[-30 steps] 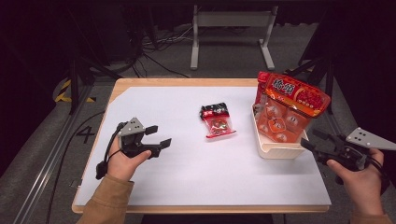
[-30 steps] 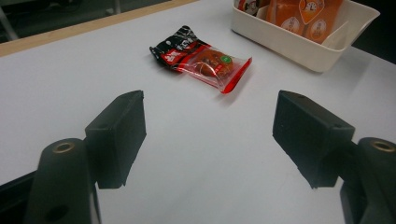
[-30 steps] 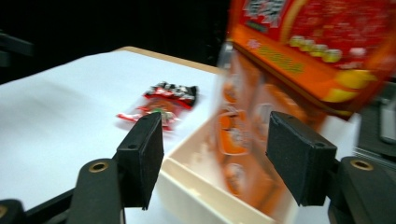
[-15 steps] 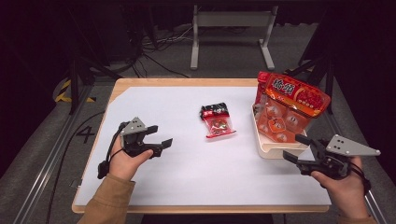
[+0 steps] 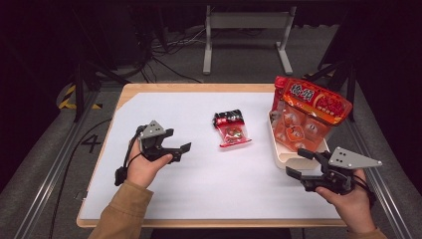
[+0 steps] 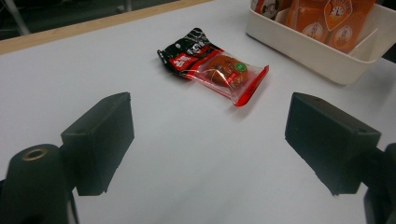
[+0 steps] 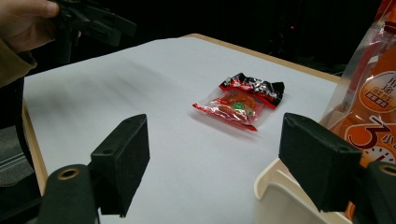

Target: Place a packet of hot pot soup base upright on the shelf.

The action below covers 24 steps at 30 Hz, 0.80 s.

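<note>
Your left claw (image 5: 181,151) has its jaws spread wide with nothing between them — they have just been opening — and it hovers over the left part of the desk (image 5: 164,194), aimed toward the small snack packet (image 5: 232,129). Your right claw (image 5: 298,163) is just as wide and empty, low at the near right, its jaws just beside the near corner of the white bin (image 5: 286,154).

The small snack packet lies flat near the middle of the desk, black end far, clear red end near, well apart from both claws. In my judgement the step is a reach for it. Come in low with the left claw, square the jaws across the packet's short width, and close on the sealed edge rather than the bulging middle — a flat film pack tends to slide on a smooth top.

The white bin stands at the right, with the big orange bag (image 5: 308,112) upright inside it and leaning over its rim. Keep the right claw off that rim; a nudge could tip the bag. Nothing lies between the left claw and the packet.
</note>
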Each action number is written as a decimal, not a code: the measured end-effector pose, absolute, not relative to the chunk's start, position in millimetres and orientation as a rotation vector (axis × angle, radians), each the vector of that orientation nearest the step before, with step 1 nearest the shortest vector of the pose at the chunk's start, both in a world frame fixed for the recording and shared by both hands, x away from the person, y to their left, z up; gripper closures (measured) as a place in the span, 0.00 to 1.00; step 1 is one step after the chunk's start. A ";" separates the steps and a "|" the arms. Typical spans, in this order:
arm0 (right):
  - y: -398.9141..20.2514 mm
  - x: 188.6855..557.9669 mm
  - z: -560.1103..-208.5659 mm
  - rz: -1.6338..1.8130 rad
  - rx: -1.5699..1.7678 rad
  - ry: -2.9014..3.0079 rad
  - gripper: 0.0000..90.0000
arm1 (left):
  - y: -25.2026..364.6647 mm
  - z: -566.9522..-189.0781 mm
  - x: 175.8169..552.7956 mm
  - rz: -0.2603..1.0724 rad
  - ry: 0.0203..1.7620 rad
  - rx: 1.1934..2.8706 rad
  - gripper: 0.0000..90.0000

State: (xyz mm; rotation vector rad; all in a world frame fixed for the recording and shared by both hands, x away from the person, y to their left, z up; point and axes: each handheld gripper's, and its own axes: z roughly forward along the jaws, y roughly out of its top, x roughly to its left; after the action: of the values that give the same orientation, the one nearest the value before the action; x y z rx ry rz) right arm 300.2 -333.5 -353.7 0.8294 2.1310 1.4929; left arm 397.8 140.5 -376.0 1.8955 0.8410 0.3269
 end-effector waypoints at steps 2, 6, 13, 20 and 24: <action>-333.1 300.6 -354.7 1.504 0.823 2.128 0.29 | 137.2 -376.4 401.7 0.320 0.840 1.879 0.18; -332.0 300.9 -356.3 1.504 0.811 2.139 0.29 | 126.6 -378.7 408.1 0.317 0.837 1.861 0.26; -325.6 303.2 -359.5 1.497 0.741 2.214 0.34 | 103.6 -384.7 432.3 0.278 0.866 1.827 0.28; -326.1 305.3 -363.0 1.516 0.721 2.208 0.37 | 79.8 -393.5 457.3 0.276 0.867 1.835 0.27; -328.2 305.1 -363.4 1.522 0.743 2.200 0.34 | 70.8 -398.6 468.9 0.269 0.888 1.859 0.26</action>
State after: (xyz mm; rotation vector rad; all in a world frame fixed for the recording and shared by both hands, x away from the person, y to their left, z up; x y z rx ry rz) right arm 305.1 -328.2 -363.4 0.7428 2.1998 1.5224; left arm 468.9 70.8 -398.6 1.8595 0.8884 0.2690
